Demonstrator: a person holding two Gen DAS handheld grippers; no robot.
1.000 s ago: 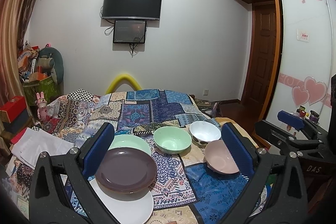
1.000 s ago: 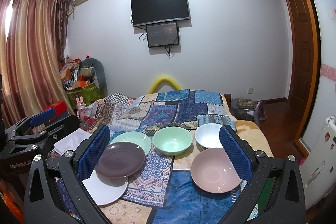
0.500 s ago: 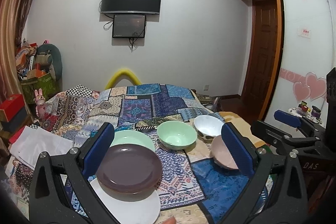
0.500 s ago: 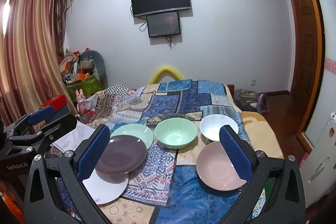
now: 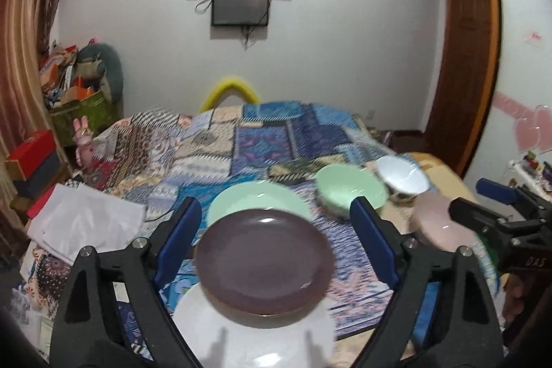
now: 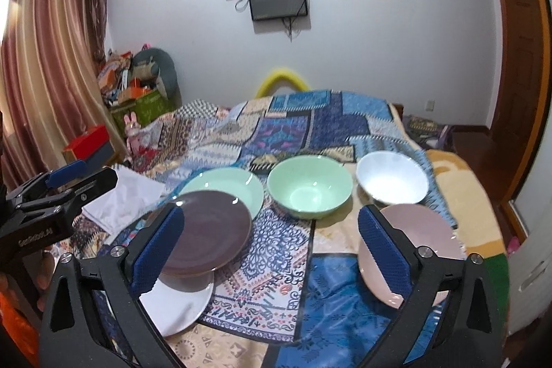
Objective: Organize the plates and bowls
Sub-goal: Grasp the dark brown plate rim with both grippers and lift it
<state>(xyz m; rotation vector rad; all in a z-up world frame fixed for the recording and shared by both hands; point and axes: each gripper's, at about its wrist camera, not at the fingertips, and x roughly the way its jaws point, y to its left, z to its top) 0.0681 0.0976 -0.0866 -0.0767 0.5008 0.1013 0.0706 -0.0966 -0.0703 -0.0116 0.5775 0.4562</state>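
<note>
Above the near-left purple plate, the left gripper, jaws apart and just closing, should take its rim squarely; the right gripper gapes empty.

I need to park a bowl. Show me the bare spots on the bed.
Free: the quilt behind the green bowl and green plate, and the strip between purple plate and pink plate. Crowded: the stacked plates at left.

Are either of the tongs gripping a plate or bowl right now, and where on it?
No. The left tongs and right tongs are open and empty, having just narrowed slightly; the purple plate lies ungripped.
</note>
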